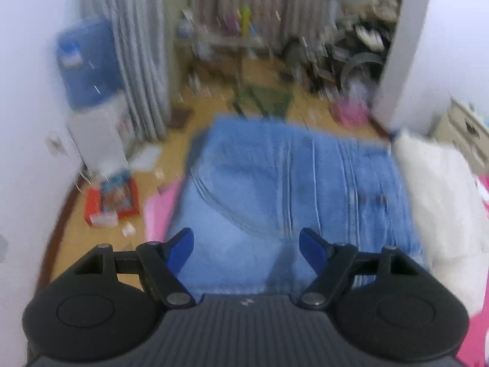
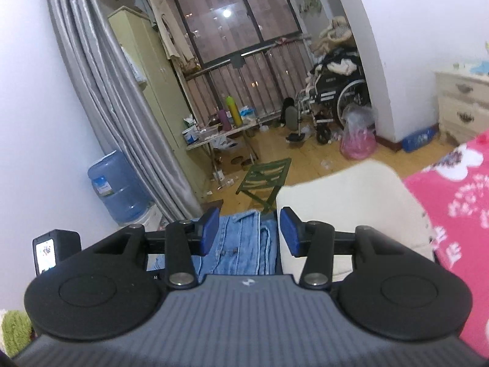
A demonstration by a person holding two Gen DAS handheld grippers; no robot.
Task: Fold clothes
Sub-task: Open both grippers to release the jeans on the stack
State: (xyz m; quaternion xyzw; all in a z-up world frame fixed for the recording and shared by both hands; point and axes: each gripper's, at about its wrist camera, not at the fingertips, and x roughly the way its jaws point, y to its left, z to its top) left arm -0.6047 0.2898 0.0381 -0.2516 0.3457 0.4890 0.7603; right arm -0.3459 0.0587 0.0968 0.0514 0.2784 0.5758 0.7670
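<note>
My left gripper [image 1: 246, 246] hangs with jaws spread wide and nothing between them, tipped down over the jeans [image 1: 290, 189]. The denim lies flat on the bed [image 1: 159, 214] just ahead, its seams running away from me. My right gripper [image 2: 249, 232] has jaws half apart, gripping nothing; the jeans [image 2: 241, 244] sit beneath them. A cream garment [image 2: 351, 195] lies just right. The left looks better placed.

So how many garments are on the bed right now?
2. The denim piece lies flat on the pink bedspread, under both grippers. The cream garment sits right beside it, toward the dresser side. More could be hidden below the cameras.
</note>
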